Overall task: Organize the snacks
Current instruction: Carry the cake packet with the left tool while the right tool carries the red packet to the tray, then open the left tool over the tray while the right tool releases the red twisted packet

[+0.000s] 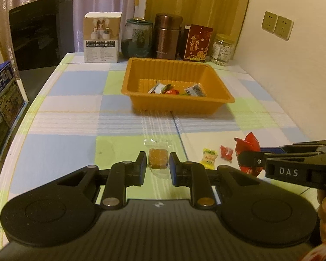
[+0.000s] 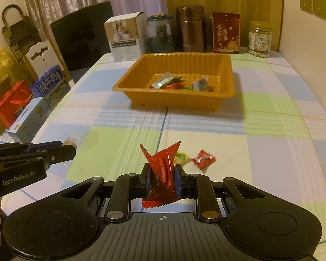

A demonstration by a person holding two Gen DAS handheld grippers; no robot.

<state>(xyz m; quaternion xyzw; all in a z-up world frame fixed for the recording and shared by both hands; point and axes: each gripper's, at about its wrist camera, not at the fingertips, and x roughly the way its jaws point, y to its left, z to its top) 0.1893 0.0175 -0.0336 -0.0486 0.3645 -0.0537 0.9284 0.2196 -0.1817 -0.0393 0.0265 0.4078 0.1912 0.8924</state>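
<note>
1. The left gripper (image 1: 158,168) is closed on a brown snack in a clear wrapper (image 1: 158,160), its 2 blue-padded fingers (image 1: 142,169) pressing the packet from either side with only the packet's width between them
2. The right gripper (image 2: 162,181) is likewise closed, pinching a red ridged snack packet (image 2: 163,171) that stands upright between its pads, its crimped lower edge hanging toward the camera and its upper corners flaring out above the fingers
3. In the left wrist view the right gripper enters from the right edge, holding that same red packet beside the left one; in the right wrist view the left gripper comes in from the left edge
4. Just beyond the right gripper, 2 loose snacks lie on the checked tablecloth (image 2: 271,152): a yellow-green wrapped candy (image 1: 210,157), partly hidden behind the red packet in the right wrist view, and a small red wrapped candy (image 2: 203,159) just beside it
5. Further up the table sits an orange plastic tray (image 2: 128,87) with ribbed walls; several wrapped snacks (image 2: 178,83) lie together on its floor, toward its near side
6. Along the far edge, behind the tray, stand a white product box (image 2: 126,37), a dark glass jar (image 2: 160,33), a brown metal flask (image 2: 191,28), a red box with gold characters (image 2: 226,32) and a clear jar with a yellow lid (image 2: 260,40)
7. Off the left side of the table are a dark screen (image 1: 41,32) and stacked cartons (image 2: 32,106)
</note>
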